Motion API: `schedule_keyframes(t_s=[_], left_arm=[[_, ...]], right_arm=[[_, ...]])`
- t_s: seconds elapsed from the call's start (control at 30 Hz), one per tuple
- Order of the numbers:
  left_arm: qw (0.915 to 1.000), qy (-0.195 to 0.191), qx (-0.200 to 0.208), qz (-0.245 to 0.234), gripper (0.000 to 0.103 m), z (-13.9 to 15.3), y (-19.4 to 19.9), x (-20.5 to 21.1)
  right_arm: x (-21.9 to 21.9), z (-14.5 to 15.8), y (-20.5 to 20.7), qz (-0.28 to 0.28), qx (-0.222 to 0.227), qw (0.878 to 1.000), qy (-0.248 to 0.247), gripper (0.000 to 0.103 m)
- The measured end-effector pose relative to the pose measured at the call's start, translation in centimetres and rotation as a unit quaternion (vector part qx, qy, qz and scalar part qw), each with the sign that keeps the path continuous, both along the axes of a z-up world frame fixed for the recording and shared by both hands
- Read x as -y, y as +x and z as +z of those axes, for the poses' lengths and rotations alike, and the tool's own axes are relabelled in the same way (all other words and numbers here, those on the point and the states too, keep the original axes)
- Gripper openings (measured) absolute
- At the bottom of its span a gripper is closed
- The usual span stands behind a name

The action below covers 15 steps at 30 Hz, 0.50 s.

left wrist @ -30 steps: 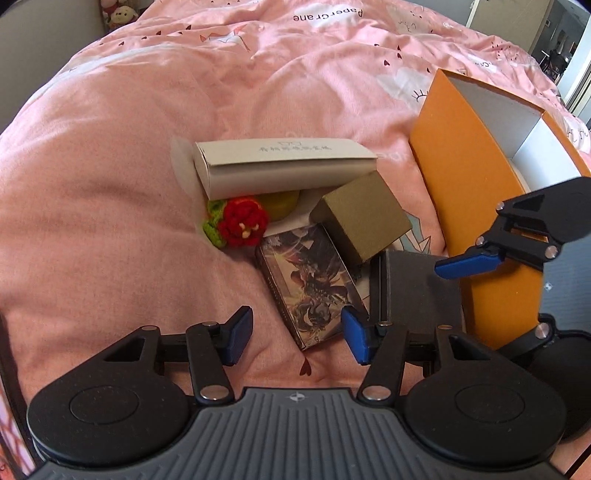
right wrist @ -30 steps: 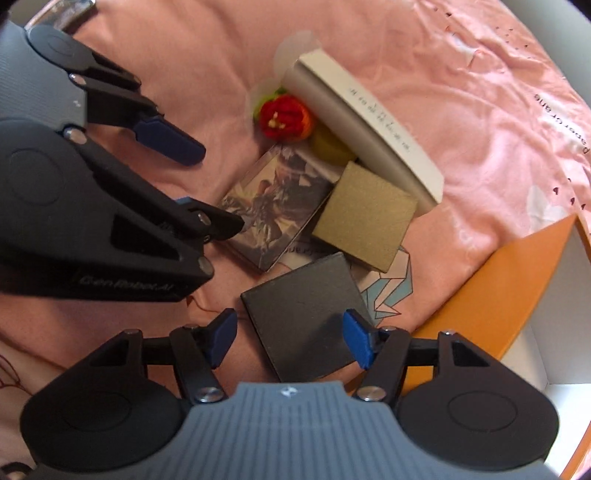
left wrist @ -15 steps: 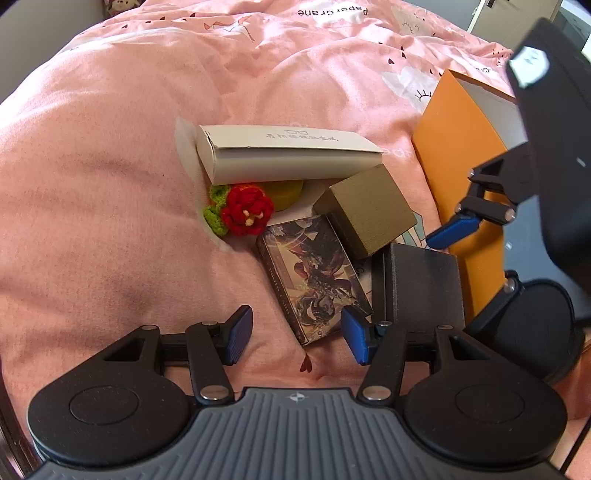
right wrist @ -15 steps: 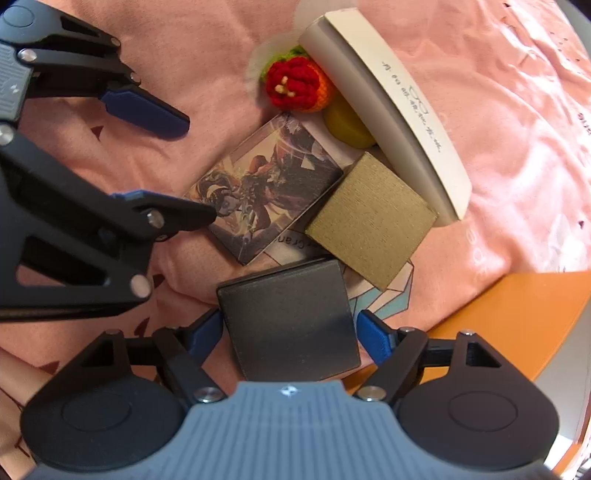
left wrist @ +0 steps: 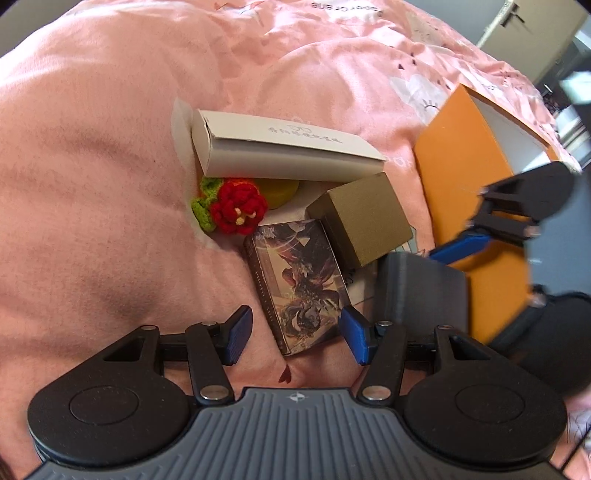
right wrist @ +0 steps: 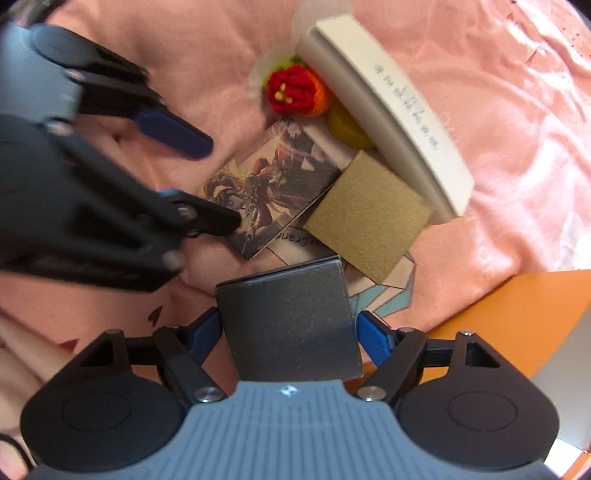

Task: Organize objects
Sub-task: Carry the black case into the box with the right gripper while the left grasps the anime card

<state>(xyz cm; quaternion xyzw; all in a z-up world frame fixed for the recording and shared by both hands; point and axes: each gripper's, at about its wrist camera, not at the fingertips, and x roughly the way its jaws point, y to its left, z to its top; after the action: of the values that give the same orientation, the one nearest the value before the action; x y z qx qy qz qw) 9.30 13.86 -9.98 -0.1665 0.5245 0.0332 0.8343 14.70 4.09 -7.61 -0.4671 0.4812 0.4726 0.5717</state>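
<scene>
Both jaws stand open: my right gripper (right wrist: 286,332) straddles the black box (right wrist: 288,325) on the pink bedspread (right wrist: 517,110), pads not yet pressing, having just been widening. Stiff, light cardboard, I judge; I'd pinch its flat sides.

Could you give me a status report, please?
Left gripper open, empty, above card box. Right gripper jaws just closing, black box between them, not yet clamped. Orange box alongside.

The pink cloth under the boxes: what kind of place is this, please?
Most likely a bedroom at home. The boxes lie on a soft, rumpled pink duvet printed with hearts, and a door shows behind the bed.
</scene>
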Motion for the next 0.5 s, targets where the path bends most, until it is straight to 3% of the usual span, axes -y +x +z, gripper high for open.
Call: schedule_keyframes(t_s=[0.23, 0.5], left_arm=[[0.9994, 0.031, -0.007, 0.016, 0.069, 0.5, 0.6, 1.2], [0.9983, 0.034, -0.004, 0.048, 0.078, 1.1, 1.3, 1.5]], right_arm=[[2.8, 4.9, -0.2, -0.013, 0.021, 0.998, 0.053, 0.079], [5.9, 11.4, -0.1, -0.026, 0.07, 0.989, 0.124, 0.079]])
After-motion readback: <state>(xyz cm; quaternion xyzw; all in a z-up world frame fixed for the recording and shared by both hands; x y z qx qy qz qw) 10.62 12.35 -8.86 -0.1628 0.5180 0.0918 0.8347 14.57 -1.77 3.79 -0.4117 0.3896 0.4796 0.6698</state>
